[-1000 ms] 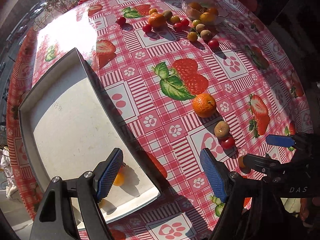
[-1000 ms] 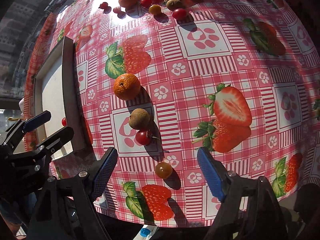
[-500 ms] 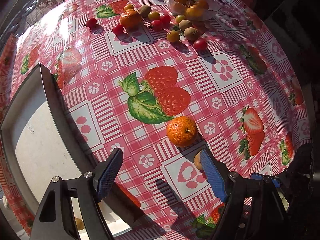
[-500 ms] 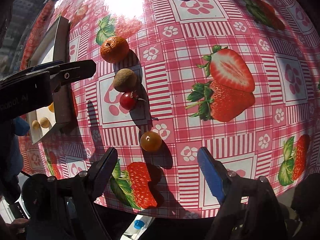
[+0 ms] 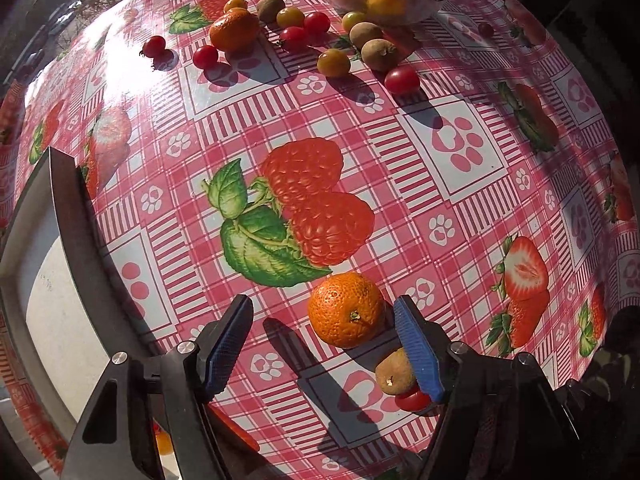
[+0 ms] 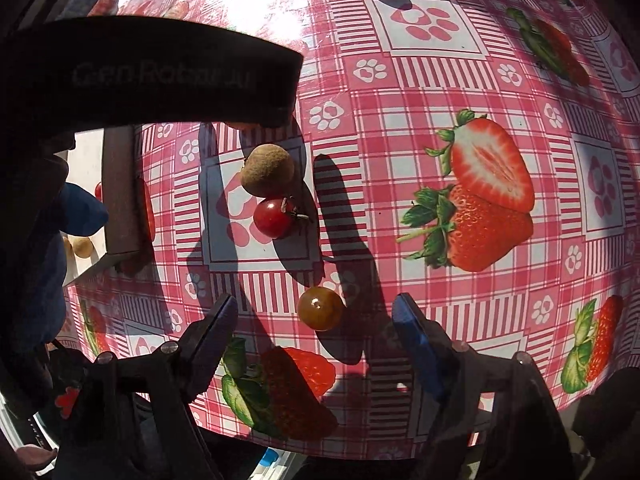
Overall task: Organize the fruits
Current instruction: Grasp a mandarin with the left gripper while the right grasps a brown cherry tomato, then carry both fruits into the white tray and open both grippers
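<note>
From the left wrist: the left gripper point(image 5: 320, 344) points down, jaws apart and closing around a round, dimpled orange mandarin point(image 5: 346, 310) on the strawberry-patterned counter point(image 5: 460, 208), touching nothing yet. It looks firm; grip its widest middle.

From the right wrist: the right gripper point(image 6: 314, 344), jaws apart and closing, straddles a small amber cherry tomato point(image 6: 320, 308) near the counter's front edge. It looks smooth and soft, likely to roll.
</note>
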A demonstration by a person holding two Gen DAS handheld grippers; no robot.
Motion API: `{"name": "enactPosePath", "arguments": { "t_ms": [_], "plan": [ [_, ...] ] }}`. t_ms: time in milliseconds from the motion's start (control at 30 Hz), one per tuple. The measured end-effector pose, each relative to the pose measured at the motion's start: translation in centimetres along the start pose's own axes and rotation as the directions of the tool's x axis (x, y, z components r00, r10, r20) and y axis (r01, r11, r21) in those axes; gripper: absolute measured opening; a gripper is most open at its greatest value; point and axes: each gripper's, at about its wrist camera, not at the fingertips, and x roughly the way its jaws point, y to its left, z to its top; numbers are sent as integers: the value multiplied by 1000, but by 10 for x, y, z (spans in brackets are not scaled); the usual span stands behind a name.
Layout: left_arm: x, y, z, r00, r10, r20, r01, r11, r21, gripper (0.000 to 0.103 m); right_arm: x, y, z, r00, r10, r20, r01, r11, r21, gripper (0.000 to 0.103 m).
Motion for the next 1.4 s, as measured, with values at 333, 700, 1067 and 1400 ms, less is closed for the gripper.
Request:
{"name": "enactPosePath", "arguments": {
  "t_ms": [333, 700, 1067, 1400],
  "plan": [
    [2, -11, -1, 999, -43, 14, 43, 999, -1, 39, -1, 23, 3, 1000, -1, -2, 0, 999, -32, 24],
    [-27, 16, -25, 995, -76, 71, 79, 995, -55, 39, -20, 22, 6, 997, 72, 35, -72, 997, 11, 24],
    [-57, 66, -58, 992, -56, 117, 72, 988, -136, 39, -27, 5, 25, 997, 65, 32, -65, 998, -19, 24],
    [-65, 107, -82, 989, -31, 141, 66, 966, -249, 39, -34, 33, 42, 997, 66, 37, -62, 994, -93, 24]
  ]
}}
